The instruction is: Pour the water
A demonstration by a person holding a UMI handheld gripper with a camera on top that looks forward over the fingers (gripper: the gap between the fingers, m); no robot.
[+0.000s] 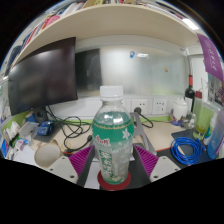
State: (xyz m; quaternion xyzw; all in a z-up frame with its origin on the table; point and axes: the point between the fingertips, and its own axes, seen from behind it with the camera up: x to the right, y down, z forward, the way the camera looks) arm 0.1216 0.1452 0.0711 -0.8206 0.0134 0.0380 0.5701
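Presently my tongs (113, 163) clamp the capped water bottle (113, 140) upright between both pads, above the table (160, 135); I judge the cap must come off before tilting slowly.

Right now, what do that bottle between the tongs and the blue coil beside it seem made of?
Clear green-labelled bottle: likely thin glossy plastic, see-through with a white cap, standing between the tongs.
Coiled blue cable: probably rubbery plastic sheathing, smooth and looped.
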